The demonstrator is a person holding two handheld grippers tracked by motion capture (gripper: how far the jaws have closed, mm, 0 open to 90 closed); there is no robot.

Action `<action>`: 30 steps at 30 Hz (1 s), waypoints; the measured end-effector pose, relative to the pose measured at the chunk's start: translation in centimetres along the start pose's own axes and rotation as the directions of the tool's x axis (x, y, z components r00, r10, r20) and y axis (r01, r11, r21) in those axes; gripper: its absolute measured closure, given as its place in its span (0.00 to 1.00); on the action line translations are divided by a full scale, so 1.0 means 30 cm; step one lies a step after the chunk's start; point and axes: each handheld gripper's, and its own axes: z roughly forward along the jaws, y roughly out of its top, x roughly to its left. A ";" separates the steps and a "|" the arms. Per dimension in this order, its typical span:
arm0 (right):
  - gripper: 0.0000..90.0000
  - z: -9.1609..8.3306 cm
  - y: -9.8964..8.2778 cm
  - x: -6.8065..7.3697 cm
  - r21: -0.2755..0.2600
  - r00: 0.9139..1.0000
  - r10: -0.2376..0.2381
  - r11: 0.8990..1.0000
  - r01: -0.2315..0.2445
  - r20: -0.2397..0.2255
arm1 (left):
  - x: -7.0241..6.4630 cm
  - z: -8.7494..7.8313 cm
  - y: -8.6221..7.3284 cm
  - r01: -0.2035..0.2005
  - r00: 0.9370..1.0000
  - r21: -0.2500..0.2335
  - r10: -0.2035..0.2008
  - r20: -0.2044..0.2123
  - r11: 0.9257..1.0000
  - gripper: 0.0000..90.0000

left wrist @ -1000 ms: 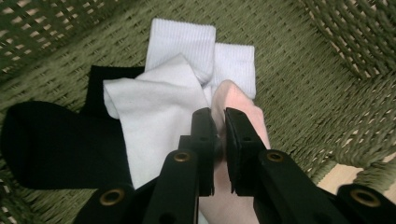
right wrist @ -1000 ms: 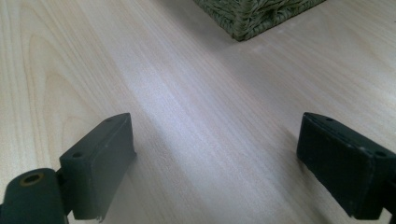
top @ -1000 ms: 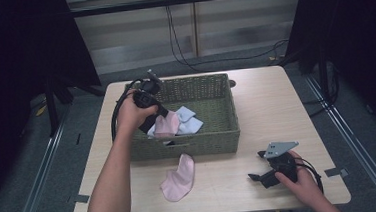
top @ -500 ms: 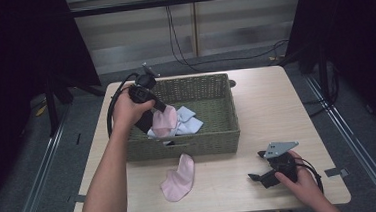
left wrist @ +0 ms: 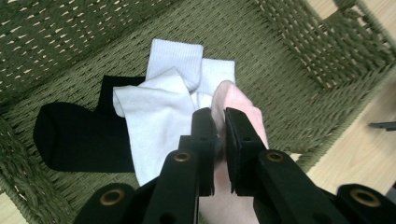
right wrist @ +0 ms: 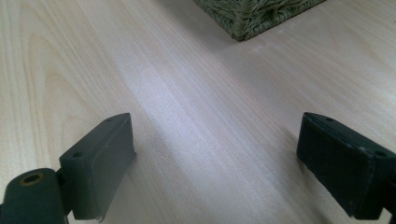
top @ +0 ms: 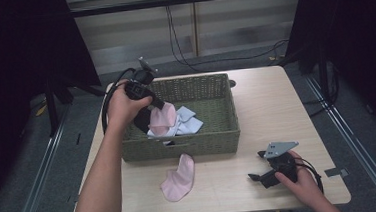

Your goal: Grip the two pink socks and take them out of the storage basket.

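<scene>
1. Pink sock (left wrist: 239,105), pinched between the nearly closed jaws of the left gripper (left wrist: 219,135), hangs over the basket (top: 213,139) near its left wall, above white socks (left wrist: 159,107) and a black sock (left wrist: 74,135).
2. Second pink sock (top: 178,177) lies on the table (top: 271,100) by its front edge, just before the basket.
3. Right gripper (top: 263,173) rests near the front right corner, jaws wide apart and empty.

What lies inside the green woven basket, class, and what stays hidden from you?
Inside the basket: white socks, a black sock, and a pink sock pinched by the left gripper. Whatever is beneath the socks is covered.
</scene>
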 end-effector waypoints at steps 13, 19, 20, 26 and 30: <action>0.12 0.000 0.000 -0.001 -0.001 1.000 -0.003 1.000 0.003 0.001 | -0.018 -0.069 0.011 -0.009 1.000 -0.017 0.009 -0.006 1.000 0.92; 0.12 0.000 0.000 -0.001 -0.001 1.000 -0.004 1.000 0.004 0.001 | -0.041 -0.094 0.008 -0.013 1.000 -0.021 0.013 0.010 1.000 0.92; 0.12 0.000 0.000 -0.001 -0.001 1.000 -0.004 1.000 0.004 0.001 | -0.045 -0.099 0.008 -0.018 1.000 -0.021 0.018 0.015 1.000 0.92; 0.12 0.000 0.000 -0.001 -0.002 1.000 -0.005 1.000 0.005 0.001 | -0.063 -0.122 0.007 -0.023 1.000 -0.019 0.023 0.020 1.000 0.92; 0.12 0.000 0.000 0.000 -0.001 1.000 -0.002 1.000 0.002 0.001 | -0.071 -0.138 0.007 -0.023 1.000 -0.023 0.023 0.020 0.999 0.92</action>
